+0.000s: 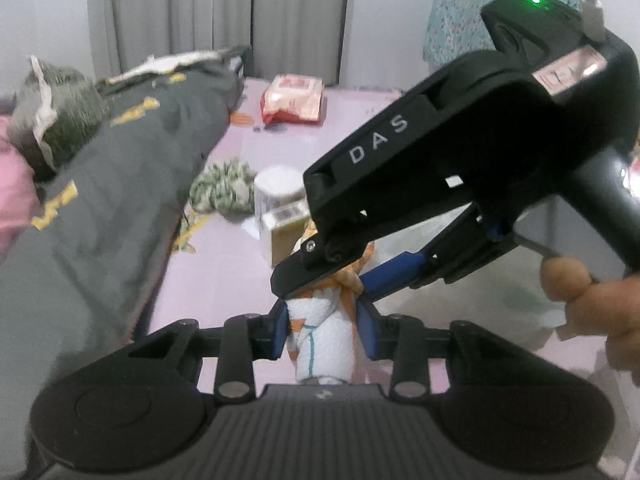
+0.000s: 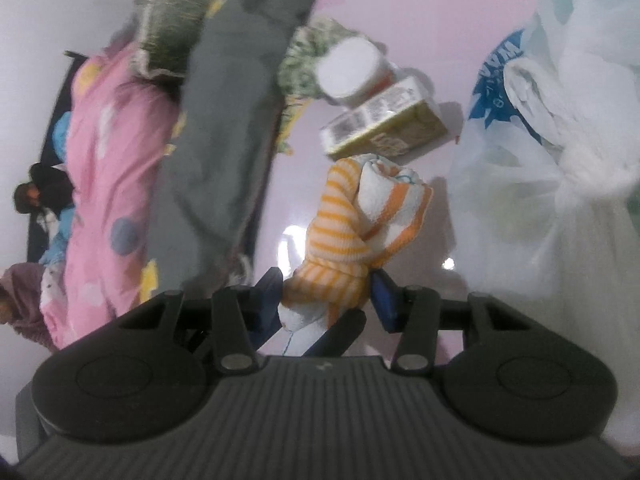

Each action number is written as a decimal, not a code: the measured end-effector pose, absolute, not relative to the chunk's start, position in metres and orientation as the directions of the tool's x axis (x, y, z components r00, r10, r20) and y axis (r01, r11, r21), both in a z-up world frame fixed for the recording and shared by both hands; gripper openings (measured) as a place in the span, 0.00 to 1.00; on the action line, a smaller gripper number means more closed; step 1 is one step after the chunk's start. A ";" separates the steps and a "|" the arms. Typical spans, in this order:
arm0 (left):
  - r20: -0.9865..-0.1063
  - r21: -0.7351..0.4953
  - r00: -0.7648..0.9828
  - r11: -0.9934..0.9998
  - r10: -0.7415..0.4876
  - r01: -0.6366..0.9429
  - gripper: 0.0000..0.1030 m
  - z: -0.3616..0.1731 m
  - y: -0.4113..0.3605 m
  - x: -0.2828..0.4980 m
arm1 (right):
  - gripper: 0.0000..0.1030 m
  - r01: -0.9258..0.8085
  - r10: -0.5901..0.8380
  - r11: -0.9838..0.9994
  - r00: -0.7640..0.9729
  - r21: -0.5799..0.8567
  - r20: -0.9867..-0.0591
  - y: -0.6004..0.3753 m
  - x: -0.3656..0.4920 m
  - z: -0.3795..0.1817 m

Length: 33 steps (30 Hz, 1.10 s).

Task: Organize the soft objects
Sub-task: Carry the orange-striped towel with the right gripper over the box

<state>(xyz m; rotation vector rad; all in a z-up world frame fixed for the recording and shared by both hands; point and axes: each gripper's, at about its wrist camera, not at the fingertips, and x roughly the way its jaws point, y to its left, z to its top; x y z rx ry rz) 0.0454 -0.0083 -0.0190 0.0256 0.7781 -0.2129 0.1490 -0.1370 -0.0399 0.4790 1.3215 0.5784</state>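
Observation:
A rolled white cloth with orange stripes (image 1: 324, 340) is held between both grippers above the pink surface (image 1: 224, 272). My left gripper (image 1: 323, 330) is shut on its lower white end. My right gripper (image 2: 326, 300) is shut on the orange-striped part (image 2: 340, 240); in the left wrist view the right gripper (image 1: 340, 276) comes in from the upper right, over the cloth's top. A grey garment with yellow marks (image 1: 120, 184) lies on the left, and a green-white fuzzy item (image 1: 222, 192) sits behind it.
A white jar (image 1: 280, 190) and a small yellow box (image 1: 286, 232) stand just behind the cloth. A red-white packet (image 1: 294, 98) lies farther back. A pink spotted cloth (image 2: 104, 200) lies at left and a white plastic bag (image 2: 552, 152) at right.

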 end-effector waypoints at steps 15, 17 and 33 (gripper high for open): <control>-0.586 -0.078 0.675 0.861 -0.447 0.503 0.40 0.062 -0.134 0.072 | 0.45 -0.125 0.587 0.780 0.483 0.612 -0.649 -0.290 0.114 0.066; -0.589 -0.100 0.637 0.827 -0.497 0.553 0.41 0.064 -0.159 0.079 | 0.45 -0.099 0.572 0.782 0.507 0.616 -0.645 -0.320 0.112 0.071; -0.642 -0.212 0.446 0.704 -0.623 0.678 0.57 0.041 -0.247 0.111 | 0.45 0.105 0.427 0.812 0.564 0.574 -0.707 -0.484 0.081 0.036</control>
